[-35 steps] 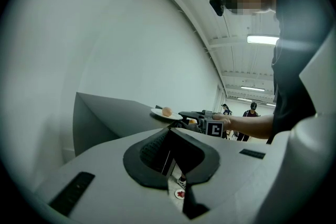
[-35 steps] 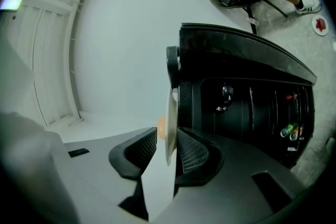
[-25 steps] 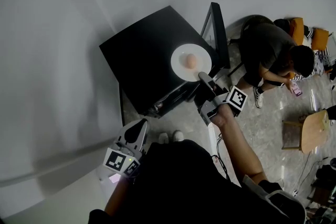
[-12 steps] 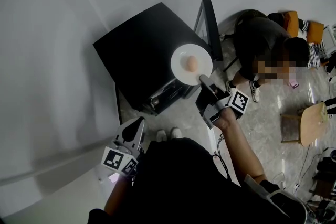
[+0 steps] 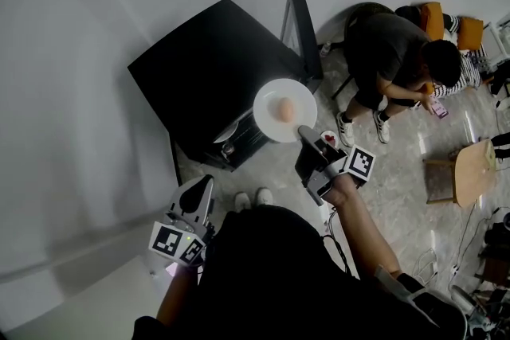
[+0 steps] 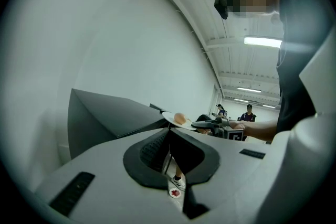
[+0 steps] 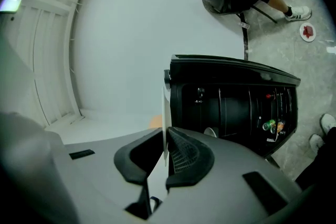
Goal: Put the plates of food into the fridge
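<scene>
White and round, the plate (image 5: 267,122) has no long axis. It lies level, face up, with an orange-pink lump of food (image 5: 284,109) at its middle, and juts from the right gripper (image 5: 305,131) toward the black fridge (image 5: 209,68). The right gripper's jaws have just been closing and are clenched on the plate's near rim (in the right gripper view the plate is edge-on, a thin white line). The plate hangs in the air before the fridge's open front, its far edge over the cabinet's front corner. The door (image 5: 298,20) stands swung wide at the right. Shelves (image 7: 236,86) and a few cans (image 7: 270,125) show inside. The left gripper (image 5: 202,185) hangs low and well apart, its jaws together on nothing. A small dish (image 5: 328,139) lies on the floor just beside the right gripper. A seated person (image 5: 386,52) is near, beyond the door, and a wooden stool (image 5: 470,179) stands further right.
</scene>
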Demonstrator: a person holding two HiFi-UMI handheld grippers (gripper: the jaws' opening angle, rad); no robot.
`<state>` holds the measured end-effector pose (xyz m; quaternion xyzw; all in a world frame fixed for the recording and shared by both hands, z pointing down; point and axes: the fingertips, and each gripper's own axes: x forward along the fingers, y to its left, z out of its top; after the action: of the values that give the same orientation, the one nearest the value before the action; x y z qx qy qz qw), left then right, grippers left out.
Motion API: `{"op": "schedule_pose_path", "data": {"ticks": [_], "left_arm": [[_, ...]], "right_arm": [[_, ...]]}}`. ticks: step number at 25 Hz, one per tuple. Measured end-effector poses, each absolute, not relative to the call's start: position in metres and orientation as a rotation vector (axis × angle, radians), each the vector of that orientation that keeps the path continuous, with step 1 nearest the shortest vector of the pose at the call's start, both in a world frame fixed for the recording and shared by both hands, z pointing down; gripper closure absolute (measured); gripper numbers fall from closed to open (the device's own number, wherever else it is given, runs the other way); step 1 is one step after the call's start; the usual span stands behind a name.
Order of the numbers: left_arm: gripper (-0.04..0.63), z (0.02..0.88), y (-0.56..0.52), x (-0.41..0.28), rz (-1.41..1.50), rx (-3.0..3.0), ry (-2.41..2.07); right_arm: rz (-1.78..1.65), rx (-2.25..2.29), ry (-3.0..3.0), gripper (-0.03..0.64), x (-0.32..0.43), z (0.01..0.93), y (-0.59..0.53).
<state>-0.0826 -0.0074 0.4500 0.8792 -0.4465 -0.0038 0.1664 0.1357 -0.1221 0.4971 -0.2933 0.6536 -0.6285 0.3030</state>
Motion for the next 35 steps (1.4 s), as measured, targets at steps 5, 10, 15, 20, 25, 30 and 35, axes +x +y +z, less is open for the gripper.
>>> {"op": "schedule_pose_path", "data": {"ticks": [5, 10, 15, 20, 25, 30, 35], "left_arm": [[0.571, 0.450, -0.003, -0.071, -0.006, 2.499, -1.247], [0.571, 0.457, -0.001, -0.067, 0.007, 2.491, -1.238], [0.571, 0.456, 0.006, -0.065, 0.028, 2.471, -1.256], [0.571, 0.455, 0.006, -0.071, 0.042, 2.461, -1.282], [0.571, 0.454, 0.004, -0.076, 0.040, 2.452, -1.305], [0.571, 0.455, -0.001, -0.077, 0.038, 2.452, -1.313], [0.571, 0.455, -0.008, -0.080, 0.026, 2.437, -1.328]], "right_arm": [[-1.669, -0.781, 1.746, 0.575, 0.149, 0.505, -0.103], [-1.699, -0.803, 1.735, 0.575, 0.153, 0.525, -0.095], [-1.751, -0.817, 1.728, 0.575, 0.153, 0.551, -0.093], [-1.773, -0.862, 1.772, 0.575, 0.144, 0.580, -0.107], [-1.807, -0.882, 1.744, 0.575, 0.136, 0.613, -0.126], [-1.811, -0.930, 1.759, 0.578, 0.129, 0.637, -0.153], [-1.825, -0.953, 1.742, 0.578, 0.121, 0.651, -0.170]]}}
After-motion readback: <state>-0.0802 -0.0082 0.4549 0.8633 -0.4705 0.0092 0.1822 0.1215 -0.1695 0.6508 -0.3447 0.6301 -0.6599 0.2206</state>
